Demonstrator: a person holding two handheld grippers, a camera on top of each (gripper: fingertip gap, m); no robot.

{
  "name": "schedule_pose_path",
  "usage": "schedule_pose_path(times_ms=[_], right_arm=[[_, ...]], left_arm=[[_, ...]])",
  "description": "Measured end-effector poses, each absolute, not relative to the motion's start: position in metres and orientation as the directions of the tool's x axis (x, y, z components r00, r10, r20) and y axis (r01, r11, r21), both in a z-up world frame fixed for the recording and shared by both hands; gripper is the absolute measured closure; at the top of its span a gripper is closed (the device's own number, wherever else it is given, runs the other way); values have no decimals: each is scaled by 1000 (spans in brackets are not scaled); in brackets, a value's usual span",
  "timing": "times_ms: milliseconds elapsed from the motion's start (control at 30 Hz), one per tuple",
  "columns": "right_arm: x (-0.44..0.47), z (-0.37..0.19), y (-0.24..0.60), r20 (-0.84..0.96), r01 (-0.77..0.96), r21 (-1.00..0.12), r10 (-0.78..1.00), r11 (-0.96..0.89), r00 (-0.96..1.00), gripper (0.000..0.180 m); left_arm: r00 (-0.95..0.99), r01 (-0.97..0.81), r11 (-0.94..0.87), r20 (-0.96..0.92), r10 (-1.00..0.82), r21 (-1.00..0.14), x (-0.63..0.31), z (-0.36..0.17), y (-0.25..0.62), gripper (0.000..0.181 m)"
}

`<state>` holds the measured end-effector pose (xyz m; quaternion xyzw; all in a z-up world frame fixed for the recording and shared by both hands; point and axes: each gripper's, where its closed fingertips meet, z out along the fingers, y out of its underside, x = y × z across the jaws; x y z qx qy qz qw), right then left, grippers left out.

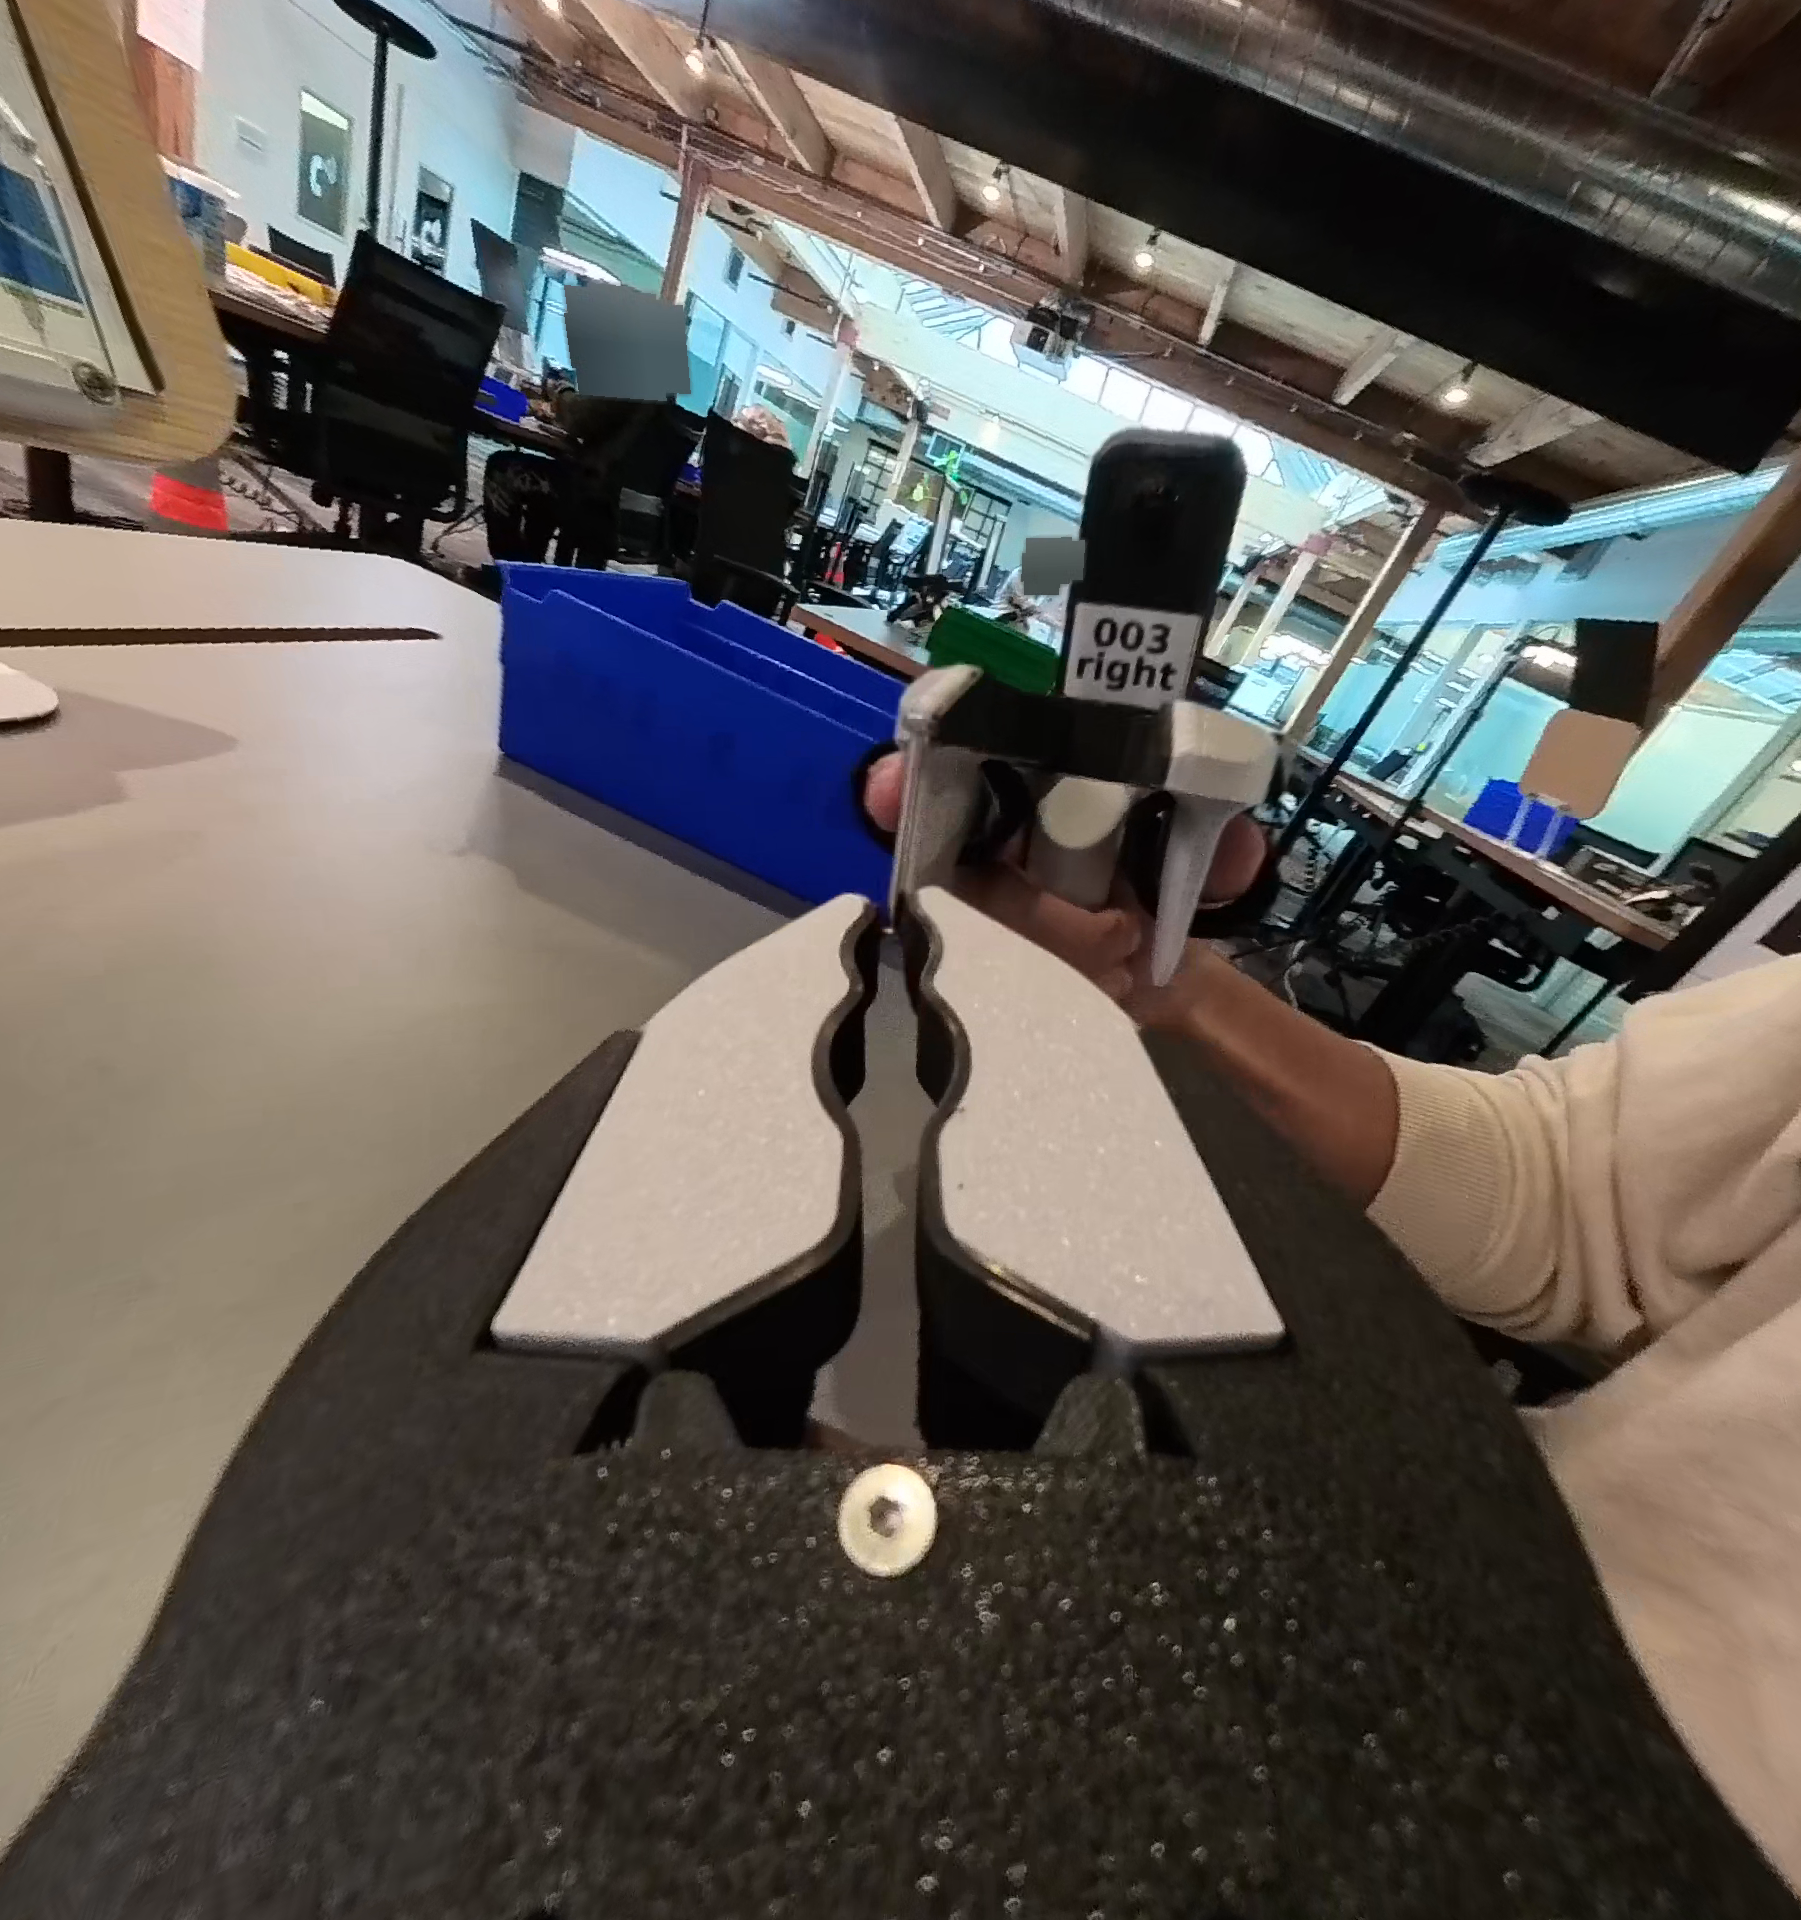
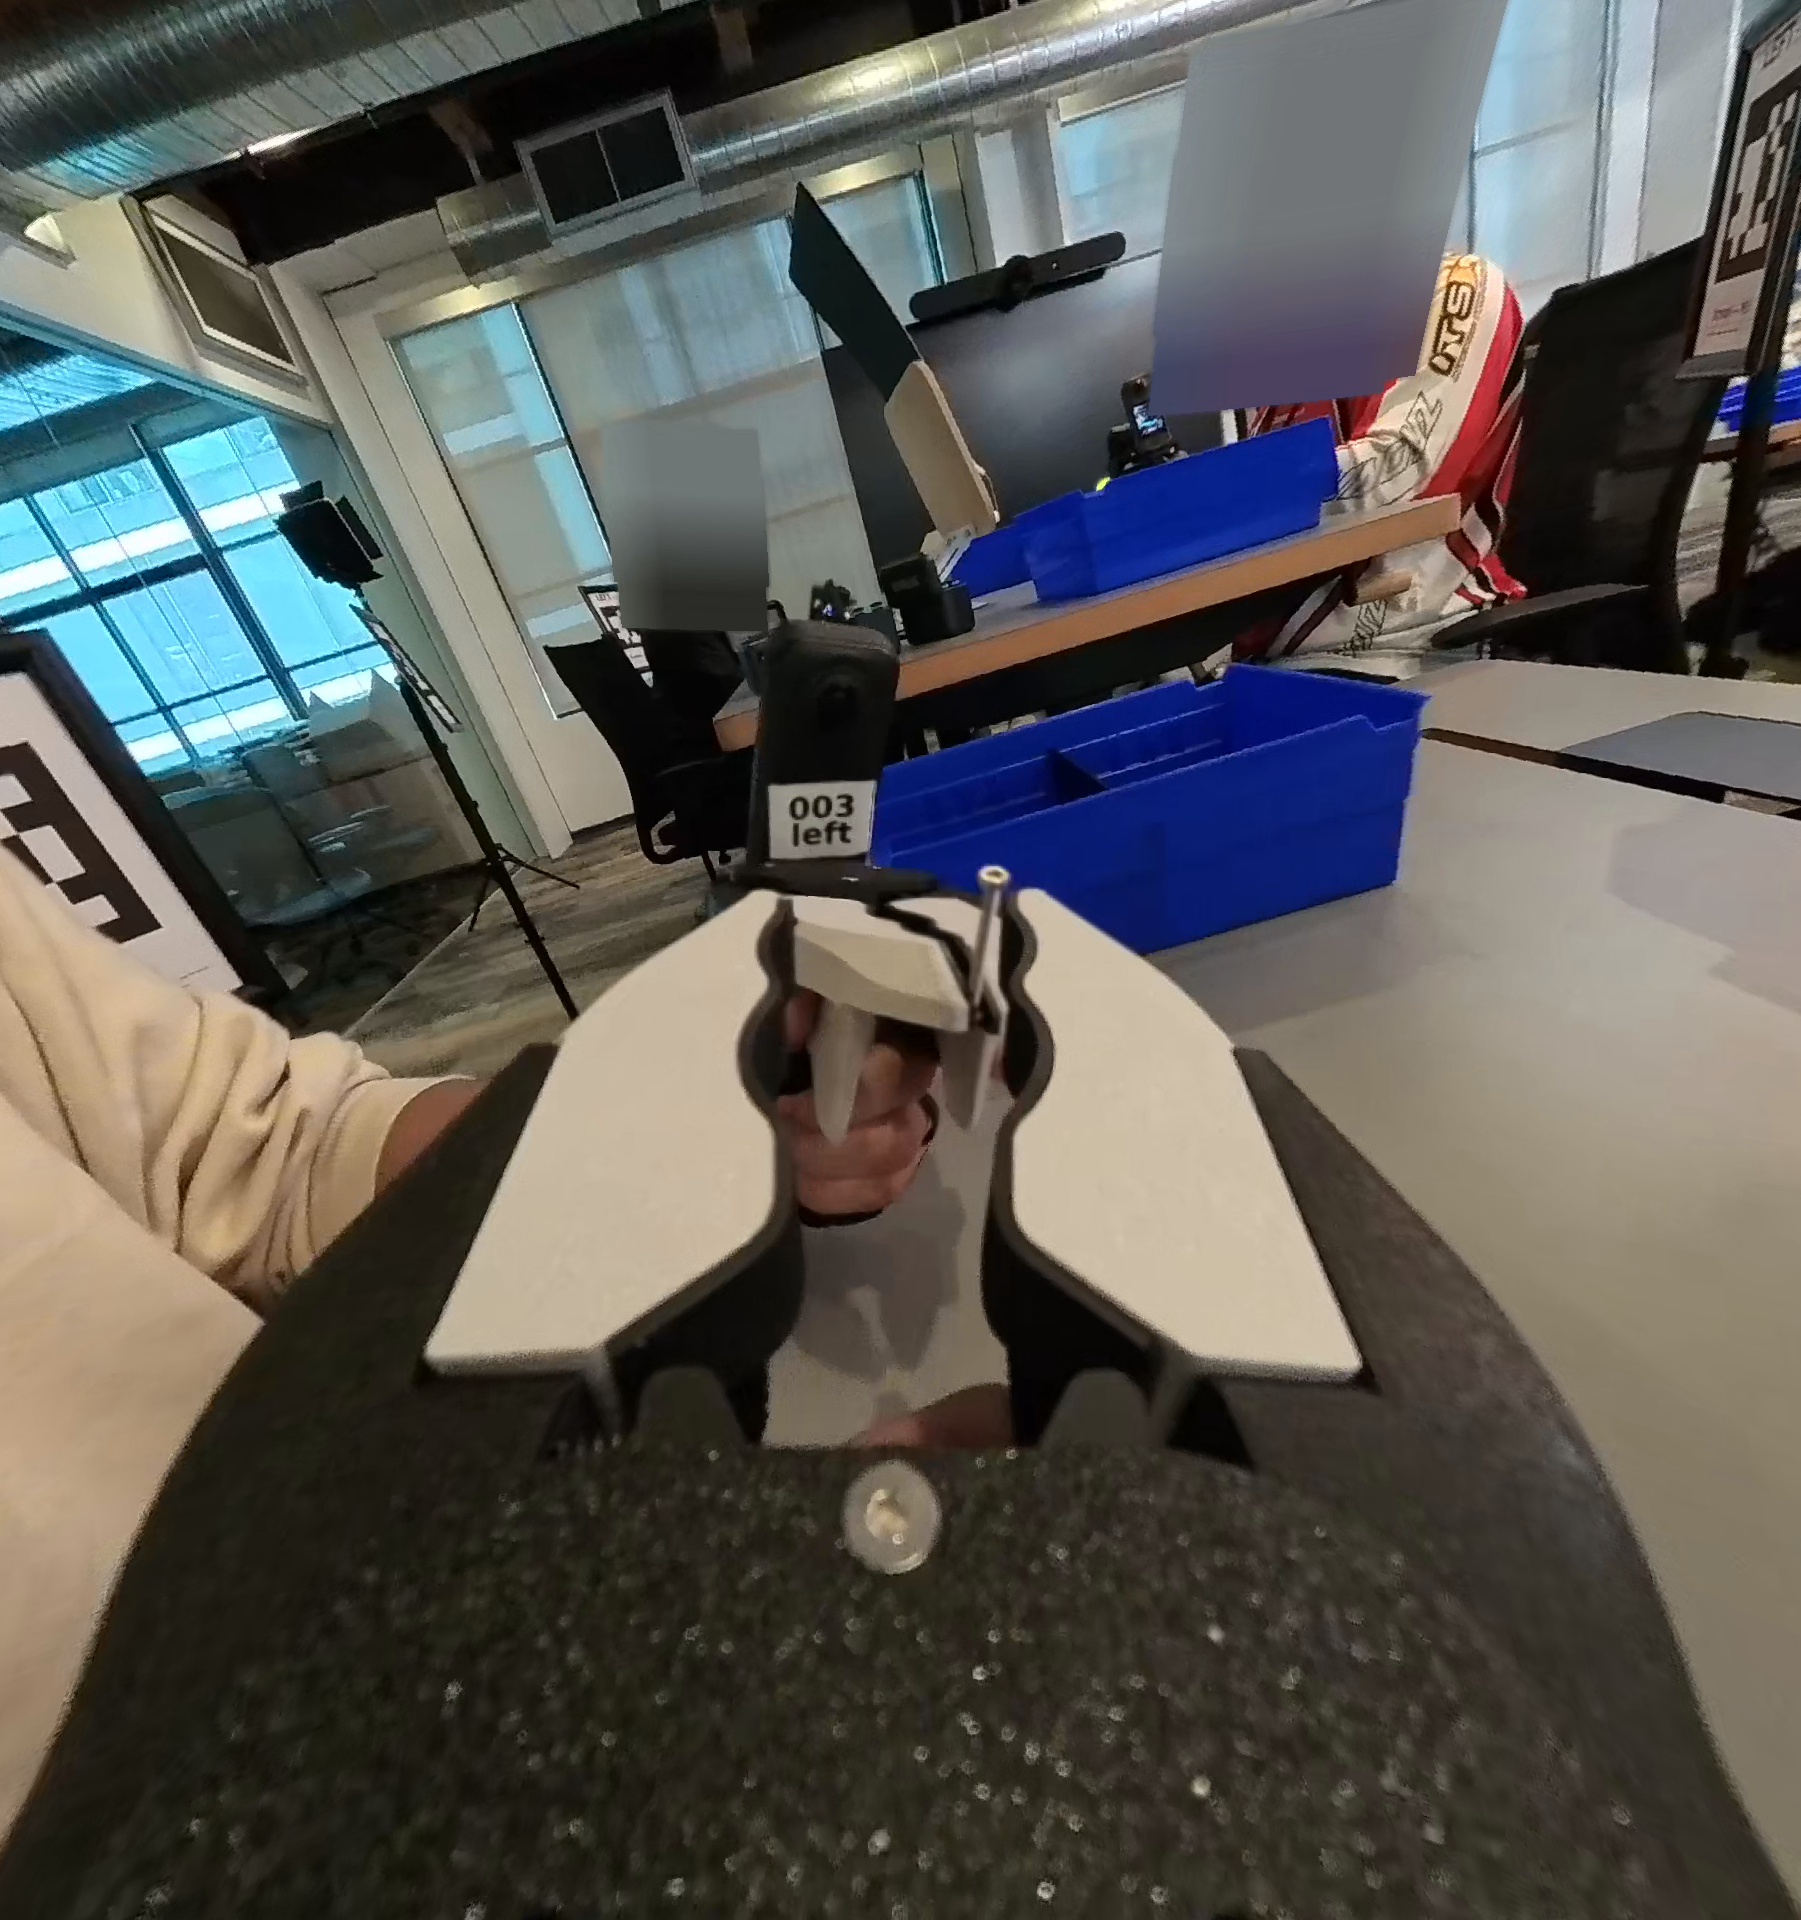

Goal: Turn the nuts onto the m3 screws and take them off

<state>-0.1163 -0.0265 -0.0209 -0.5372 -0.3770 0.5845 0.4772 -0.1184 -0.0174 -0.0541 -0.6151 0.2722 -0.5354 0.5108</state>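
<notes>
The left gripper (image 1: 894, 925) has its jaws pinched on the lower end of a long thin m3 screw (image 2: 987, 940), which stands near upright at twelve o'clock of its fingers. The right gripper (image 2: 891, 935) faces it with jaws apart, the screw just inside its right finger (image 2: 1135, 1122). No nut is discernible – too small to tell. The blue bin (image 2: 1187, 821) sits at two o'clock on the grey table (image 2: 1602, 1143). The likely risk: a slim shank in a tip-only grip could pivot or slip – dropping to the table
</notes>
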Motion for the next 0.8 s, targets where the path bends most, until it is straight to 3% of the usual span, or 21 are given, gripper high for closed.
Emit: schedule_pose_path(times_ms=[800], right_arm=[[-124, -21, -29, -268, -136, -956, 963, -262, 29, 139]], left_arm=[[270, 224, -341, 394, -879, -913, -118, -55, -17, 177]])
